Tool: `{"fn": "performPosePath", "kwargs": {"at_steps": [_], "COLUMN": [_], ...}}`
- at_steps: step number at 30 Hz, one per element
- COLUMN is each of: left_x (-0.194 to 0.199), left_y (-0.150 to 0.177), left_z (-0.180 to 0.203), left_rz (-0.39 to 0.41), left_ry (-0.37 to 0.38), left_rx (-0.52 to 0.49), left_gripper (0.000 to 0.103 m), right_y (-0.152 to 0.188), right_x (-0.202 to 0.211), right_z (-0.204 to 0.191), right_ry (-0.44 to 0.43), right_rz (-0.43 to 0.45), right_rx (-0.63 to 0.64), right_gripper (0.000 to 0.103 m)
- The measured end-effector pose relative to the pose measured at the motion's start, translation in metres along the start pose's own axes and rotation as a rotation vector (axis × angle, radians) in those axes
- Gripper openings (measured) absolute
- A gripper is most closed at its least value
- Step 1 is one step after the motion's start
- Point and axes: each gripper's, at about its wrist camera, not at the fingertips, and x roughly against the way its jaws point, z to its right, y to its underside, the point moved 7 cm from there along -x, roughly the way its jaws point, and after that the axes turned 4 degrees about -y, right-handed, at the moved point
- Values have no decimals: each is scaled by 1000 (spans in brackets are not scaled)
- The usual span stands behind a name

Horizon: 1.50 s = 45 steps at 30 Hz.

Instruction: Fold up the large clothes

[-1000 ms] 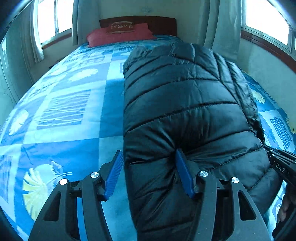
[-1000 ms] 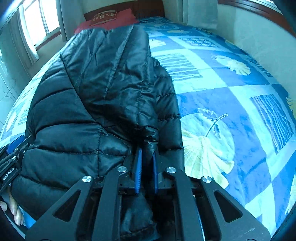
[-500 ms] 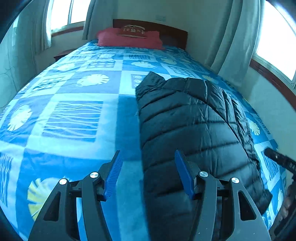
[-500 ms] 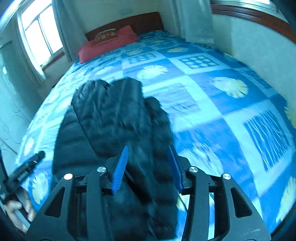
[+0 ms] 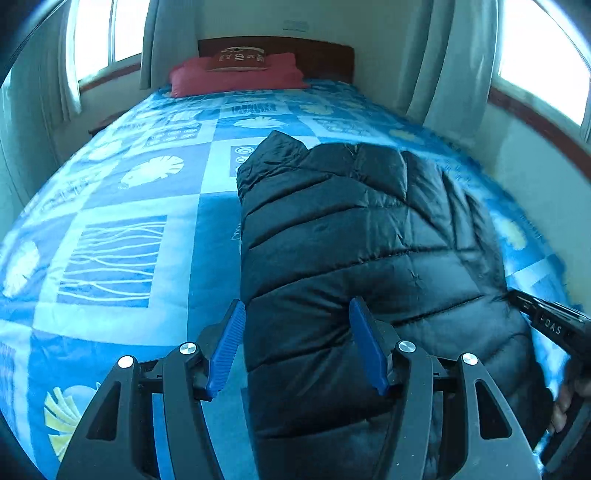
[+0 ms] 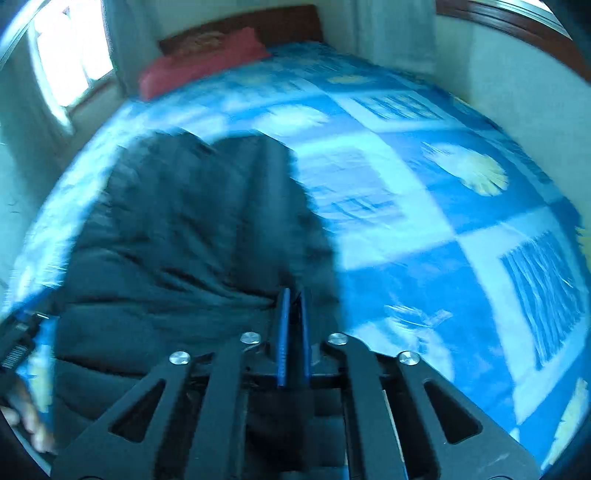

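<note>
Jacket [image 5: 369, 258] lies folded lengthwise on the bed [image 5: 147, 206], ready for a crosswise fold. Left hand-held gripper [image 5: 295, 347] straddles its near edge, released; right hand-held gripper [image 6: 293, 317] is clenched, seemingly empty.

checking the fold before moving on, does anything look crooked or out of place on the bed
Mostly tidy. The black puffer jacket lies folded on the blue bedspread, but one corner at its far end pokes up past the edge. The pillows sit straight at the headboard.

A bed [image 5: 155, 236] with a blue patchwork cover fills the pale-walled room; a red pillow [image 5: 236, 75] lies against the dark wooden headboard [image 5: 317, 55]. Bright curtained windows [image 5: 107, 33] flank it.
</note>
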Motion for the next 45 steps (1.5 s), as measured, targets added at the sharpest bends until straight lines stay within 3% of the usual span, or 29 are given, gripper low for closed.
{"fn": "performPosePath", "kwargs": {"at_steps": [2,4,8,12,17,21,25,30,34,45], "left_x": [-12,-17,-16,-10,7,13,-4,-32,-49,-77], "left_y": [3,6,6,3,-10,-31,-41,-39,-31,-20], "left_z": [6,5,2,-3,-9,-7,-6,-1,1,11], "left_rz": [-20,-29,-28,-16,23,68,59,-5,-64,-99], "left_ry": [-34,-28,-2,16,40,34,20,47,68,32], "left_rx": [-27,-16,1,31,84,74,71,74,101,90], "left_gripper": [58,58,57,57,57,58,58,59,63,65], "right_y": [16,25,17,-11,-42,-65,-81,-73,-62,-51], "right_x": [-21,-23,3,35,60,61,41,0,-26,-58], "right_z": [26,43,48,22,-24,-64,-89,-81,-74,-67], "right_ry": [-50,-26,-83,-111,-190,-224,-200,-142,-145,-133], "right_rz": [-52,-40,25,100,150,168,162,86,41,59], "right_rx": [-106,-126,-165,-107,-27,33,100,103,88,61], "right_gripper": [0,0,3,10,28,29,29,29,30,30]}}
